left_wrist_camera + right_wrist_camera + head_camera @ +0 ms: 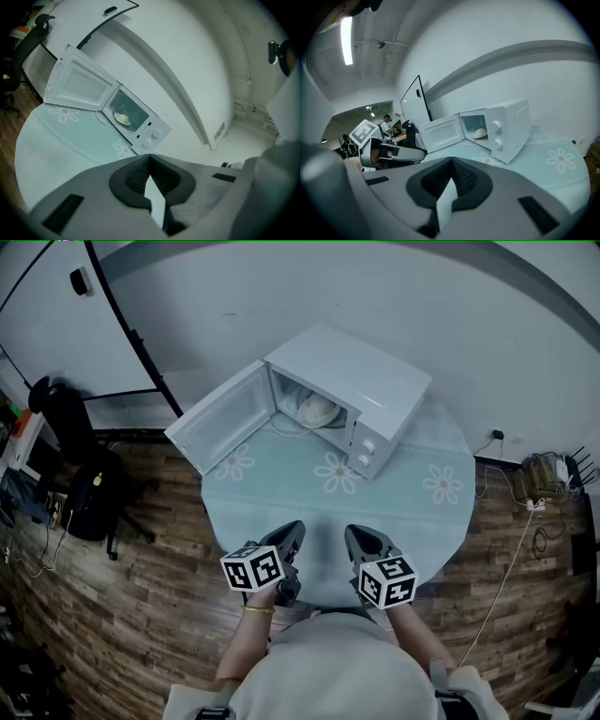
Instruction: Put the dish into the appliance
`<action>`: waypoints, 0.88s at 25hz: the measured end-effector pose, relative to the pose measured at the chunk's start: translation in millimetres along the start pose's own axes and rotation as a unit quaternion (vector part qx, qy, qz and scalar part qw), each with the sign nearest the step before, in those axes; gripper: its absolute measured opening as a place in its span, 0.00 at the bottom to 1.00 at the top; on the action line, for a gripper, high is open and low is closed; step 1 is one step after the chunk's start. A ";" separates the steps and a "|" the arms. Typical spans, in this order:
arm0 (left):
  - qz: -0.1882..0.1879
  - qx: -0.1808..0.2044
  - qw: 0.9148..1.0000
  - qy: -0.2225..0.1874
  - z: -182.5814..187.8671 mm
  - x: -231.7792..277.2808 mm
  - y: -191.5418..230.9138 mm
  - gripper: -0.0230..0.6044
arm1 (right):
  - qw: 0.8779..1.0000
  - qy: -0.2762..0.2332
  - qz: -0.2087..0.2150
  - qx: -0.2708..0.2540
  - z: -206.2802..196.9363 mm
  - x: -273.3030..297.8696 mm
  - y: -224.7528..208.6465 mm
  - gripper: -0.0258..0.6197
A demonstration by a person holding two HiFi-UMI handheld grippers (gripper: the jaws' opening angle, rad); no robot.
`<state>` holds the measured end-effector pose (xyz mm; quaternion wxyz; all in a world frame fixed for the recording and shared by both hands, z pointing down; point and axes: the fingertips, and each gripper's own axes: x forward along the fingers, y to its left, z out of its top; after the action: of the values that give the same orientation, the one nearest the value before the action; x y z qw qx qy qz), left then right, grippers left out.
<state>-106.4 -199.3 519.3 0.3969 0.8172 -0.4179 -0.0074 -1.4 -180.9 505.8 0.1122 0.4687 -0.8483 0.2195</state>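
The dish is sitting inside the microwave, on the floor of its cavity, pale and domed (whether it is a bowl turned over or something lidded, I cannot tell). The left gripper view is also catching the dish through the opening, well ahead of the jaws. In the right gripper view the dish is showing just left of the two knobs on the front panel.

The door is standing wide open, swung out to the person's left. The microwave is resting toward the far side of the round table, which is wearing a pale cloth printed with flowers.

Both grippers are hovering over the table's near edge, close to the person's body and well apart from the microwave. The left gripper is holding its jaws pressed together with nothing between them. The right gripper is doing the same, jaws closed and empty. They are hanging side by side, near each other but not touching, and each one's marker cube is facing up toward the head camera.

A black chair is standing on the wood floor to the left of the table.
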 end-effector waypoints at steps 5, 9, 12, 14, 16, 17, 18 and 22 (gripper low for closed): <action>-0.004 -0.001 1.000 0.009 -11.1 -9.4 -3.9 0.06 | 1.000 -0.001 -0.005 0.005 -6.6 -8.9 1.1 0.05; -0.010 -0.002 1.000 0.012 -15.4 -13.2 -8.3 0.06 | 1.000 -0.003 -0.005 0.004 -7.2 -13.5 3.7 0.05; -0.014 -0.001 1.000 0.015 -16.5 -11.7 -11.3 0.06 | 1.000 -0.004 -0.004 0.003 -6.7 -15.4 5.2 0.05; -0.016 0.000 1.000 0.016 -16.5 -10.2 -13.1 0.06 | 1.000 -0.004 -0.004 0.002 -7.1 -16.1 6.2 0.05; -0.019 0.000 1.000 0.016 -16.0 -8.6 -15.3 0.06 | 1.000 -0.004 -0.003 0.002 -7.4 -16.6 7.4 0.05; -0.020 -0.001 1.000 0.016 -16.1 -7.9 -16.1 0.06 | 1.000 -0.004 -0.002 0.001 -7.6 -16.8 8.2 0.05; -0.022 -0.001 1.000 0.016 -16.4 -7.4 -16.7 0.06 | 1.000 -0.003 -0.001 0.000 -7.7 -16.8 9.0 0.05; -0.022 -0.003 1.000 0.020 -18.8 -5.0 -19.2 0.06 | 1.000 -0.002 0.001 -0.002 -7.2 -17.3 9.4 0.05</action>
<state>-90.1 -177.3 518.0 0.4077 0.8250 -0.3913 -0.0010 -0.2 -160.1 502.8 0.1114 0.4683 -0.8492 0.2169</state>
